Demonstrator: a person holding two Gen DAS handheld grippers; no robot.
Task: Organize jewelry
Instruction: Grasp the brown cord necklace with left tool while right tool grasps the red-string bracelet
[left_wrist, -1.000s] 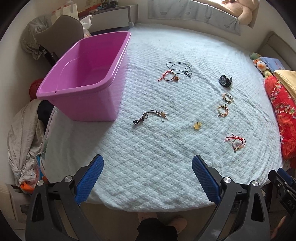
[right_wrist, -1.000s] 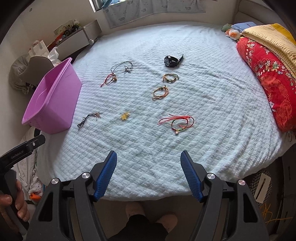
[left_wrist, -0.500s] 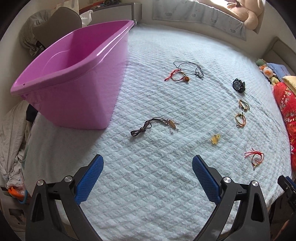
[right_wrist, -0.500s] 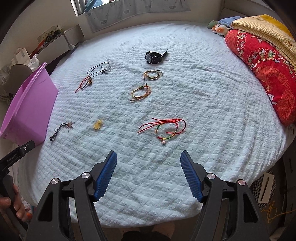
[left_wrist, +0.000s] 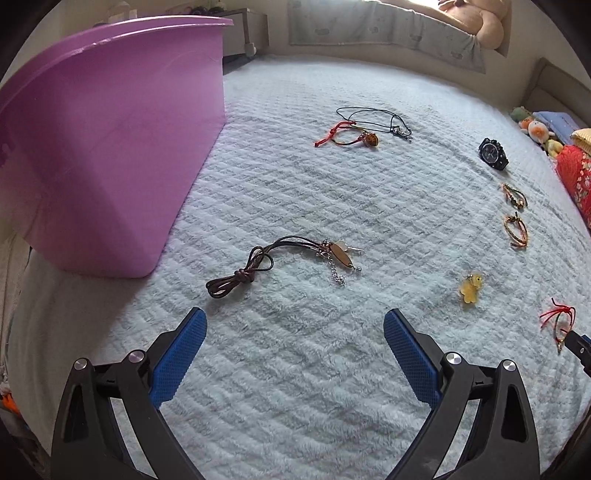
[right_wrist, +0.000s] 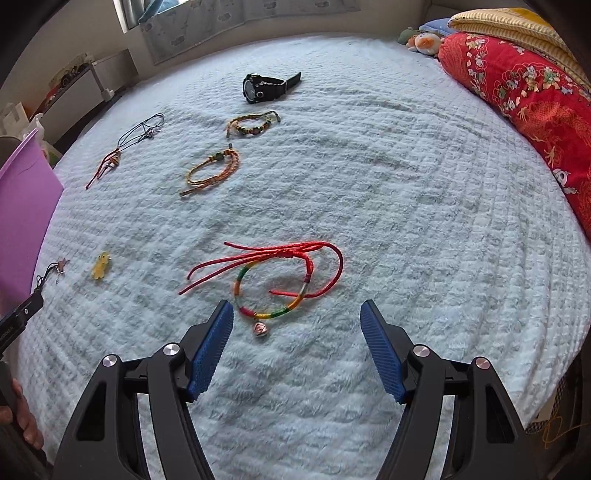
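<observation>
Several pieces of jewelry lie on a pale blue bedspread (left_wrist: 295, 387). My left gripper (left_wrist: 295, 328) is open and empty, just short of a brown cord necklace with metal charms (left_wrist: 280, 260). My right gripper (right_wrist: 297, 317) is open and empty, its jaws either side of the near end of a red cord bracelet with a multicoloured band and small bell (right_wrist: 273, 280). A purple plastic tub (left_wrist: 99, 155) stands at the left. A yellow charm (left_wrist: 470, 288), a black watch (right_wrist: 266, 86), two braided bracelets (right_wrist: 212, 170) (right_wrist: 253, 123) and a red and a black cord (left_wrist: 364, 127) lie farther off.
A red patterned quilt (right_wrist: 524, 107) and a yellow blanket lie along the bed's right side, with soft toys (right_wrist: 423, 38) at the far corner. A low cabinet (right_wrist: 79, 88) stands beyond the bed at the left. The left tool's body (right_wrist: 18, 325) shows in the right wrist view.
Both grippers have moved forward and down over the bed. The brown cord necklace and the red bracelet now sit much closer to the fingertips. Nothing has been picked up.
</observation>
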